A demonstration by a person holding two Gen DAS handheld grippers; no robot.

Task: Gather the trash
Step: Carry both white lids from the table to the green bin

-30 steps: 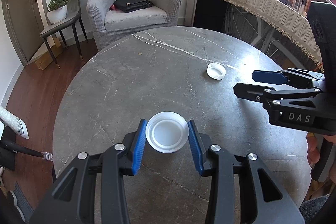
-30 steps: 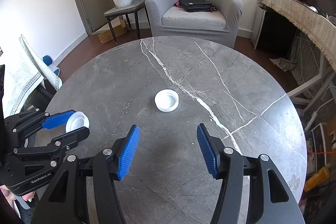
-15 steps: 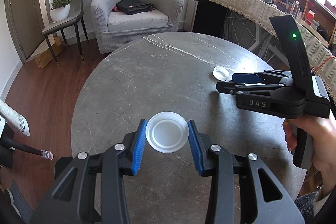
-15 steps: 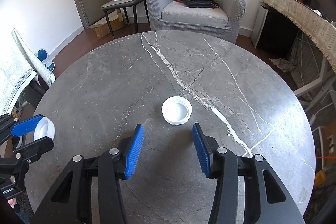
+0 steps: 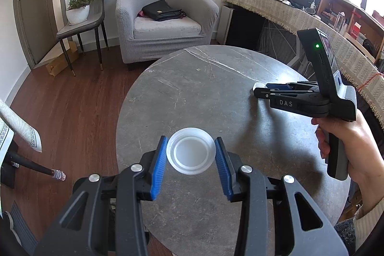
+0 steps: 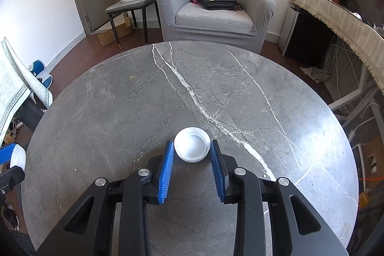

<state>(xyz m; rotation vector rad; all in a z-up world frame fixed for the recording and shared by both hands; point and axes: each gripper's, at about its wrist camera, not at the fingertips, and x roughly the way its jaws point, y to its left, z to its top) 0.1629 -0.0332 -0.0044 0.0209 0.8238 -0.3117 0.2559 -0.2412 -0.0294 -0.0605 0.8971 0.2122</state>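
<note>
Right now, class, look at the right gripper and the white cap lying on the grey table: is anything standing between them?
Nothing visible does. The white cap already sits between the right gripper's blue fingers, which are closing on it, with only bare table around. The left gripper holds a second cap off to the side.

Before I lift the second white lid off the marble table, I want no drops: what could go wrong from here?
1. The right gripper is closing on the ridged lid with only its fingertips, so the lid may squirt forward.
2. That lid sits flat on the table; the pads could scrape the stone.
3. The left gripper holds the wider lid by its thin rim, partly beyond the table edge; a slip probably drops it to the floor.
</note>
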